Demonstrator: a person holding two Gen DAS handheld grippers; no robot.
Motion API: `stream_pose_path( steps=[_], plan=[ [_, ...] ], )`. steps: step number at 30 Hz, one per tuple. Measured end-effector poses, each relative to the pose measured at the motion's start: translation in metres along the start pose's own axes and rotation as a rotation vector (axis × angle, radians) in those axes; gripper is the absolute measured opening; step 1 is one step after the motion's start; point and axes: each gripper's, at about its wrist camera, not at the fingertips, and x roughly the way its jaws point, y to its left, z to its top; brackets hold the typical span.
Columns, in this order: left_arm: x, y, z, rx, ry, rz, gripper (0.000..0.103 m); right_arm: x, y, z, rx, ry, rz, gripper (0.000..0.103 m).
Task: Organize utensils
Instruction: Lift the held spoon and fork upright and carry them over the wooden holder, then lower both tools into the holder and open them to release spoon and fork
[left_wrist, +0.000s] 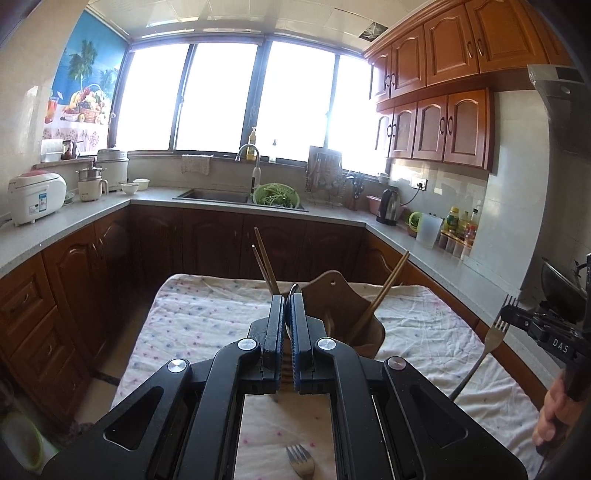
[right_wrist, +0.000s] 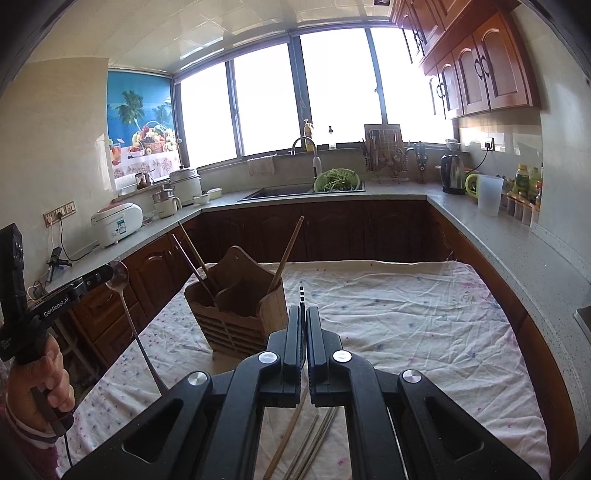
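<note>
Your left gripper (left_wrist: 287, 295) is clamped on a spoon (right_wrist: 118, 275): the bowl stands up above the pads and the long handle hangs down and back toward the cloth. The wooden utensil holder (right_wrist: 236, 310) lies just ahead of that claw and slightly to its right, close enough that its rim shows right past the fingertips. I judge the left hand the nearer of the two.

Your right gripper (right_wrist: 303, 314) is closed on a fork (left_wrist: 496, 332), tines up, handle slanting down behind the claw. From it, the holder sits ahead and to the left, a little farther off. Chopsticks (right_wrist: 286, 251) already lean out of the holder's compartments, so I'd expect each piece to need its handle swung below the claw and brought down from above the rim.

Beneath the right claw, more chopsticks (right_wrist: 288, 439) lie on the patterned cloth (right_wrist: 424, 332); beneath the left one lies a second fork (left_wrist: 301, 461). Beyond the covered table, a grey counter (right_wrist: 517, 251) wraps the kitchen under bright windows (left_wrist: 218, 96).
</note>
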Motion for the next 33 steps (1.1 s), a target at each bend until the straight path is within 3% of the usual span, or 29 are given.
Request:
stream_pose_path(
  steps=[10,16,24,33],
  plan=[
    [0.034,0.022,0.051,0.012,-0.125,0.115,0.003,0.037,0.014,0.060,-0.036,-0.110,0.009,0.002],
    [0.063,0.026,0.066,0.050,-0.187,0.198,0.003,0.068,0.025,0.078,-0.071,-0.134,0.006,0.002],
    [0.102,0.010,0.039,0.116,-0.178,0.257,0.003,0.109,0.038,0.064,-0.107,-0.108,-0.009,0.002],
    [0.125,-0.008,0.002,0.145,-0.112,0.251,0.002,0.139,0.038,0.035,-0.089,-0.044,-0.013,0.002]
  ],
)
